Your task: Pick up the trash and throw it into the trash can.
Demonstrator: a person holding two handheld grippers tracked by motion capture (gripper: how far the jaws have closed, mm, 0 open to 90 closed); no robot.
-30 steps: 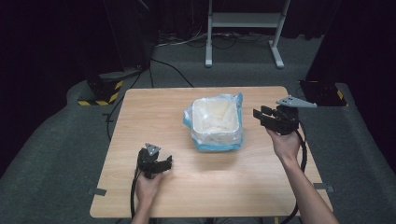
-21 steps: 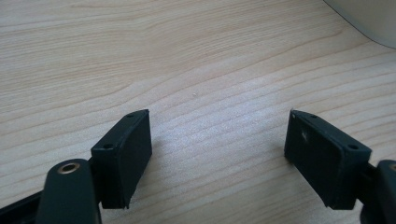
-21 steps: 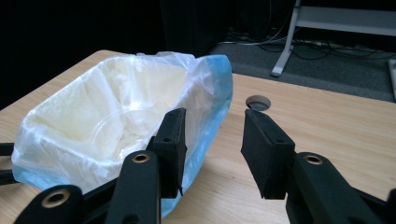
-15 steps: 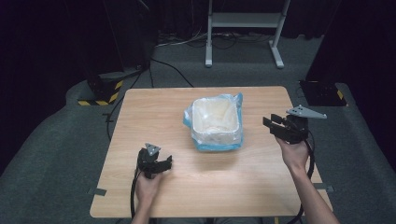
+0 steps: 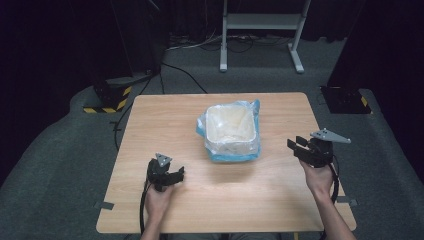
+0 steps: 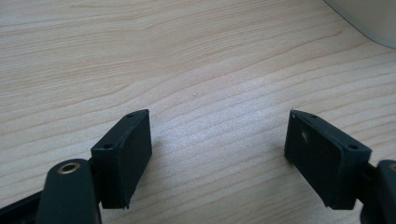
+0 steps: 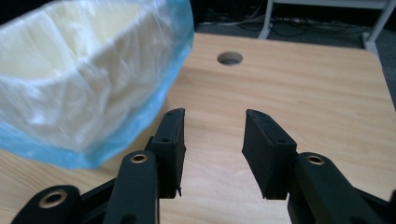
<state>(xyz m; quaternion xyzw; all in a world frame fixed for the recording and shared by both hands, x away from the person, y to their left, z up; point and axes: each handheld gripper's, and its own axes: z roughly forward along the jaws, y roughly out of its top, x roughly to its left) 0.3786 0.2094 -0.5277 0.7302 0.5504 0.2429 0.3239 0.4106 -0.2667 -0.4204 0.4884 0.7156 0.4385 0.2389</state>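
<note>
A white square bin lined with a pale blue plastic bag stands at the middle of the wooden table. The bag's edge drapes over the rim and down the sides. In the right gripper view the bin sits close on the left. My right gripper hovers open near the table's right edge, apart from the bin, its jaws holding nothing. My left gripper rests low at the front left, jaws wide open over bare wood. A corner of the bin shows at the top right there.
A round hole pierces the tabletop beyond the right gripper. Past the table on the dark floor stand a grey stand base, cables, a yellow-and-black striped block and a black plate.
My right gripper has drawn back from beside the bin toward the front right edge of the table and stayed open. The left gripper has not moved.
</note>
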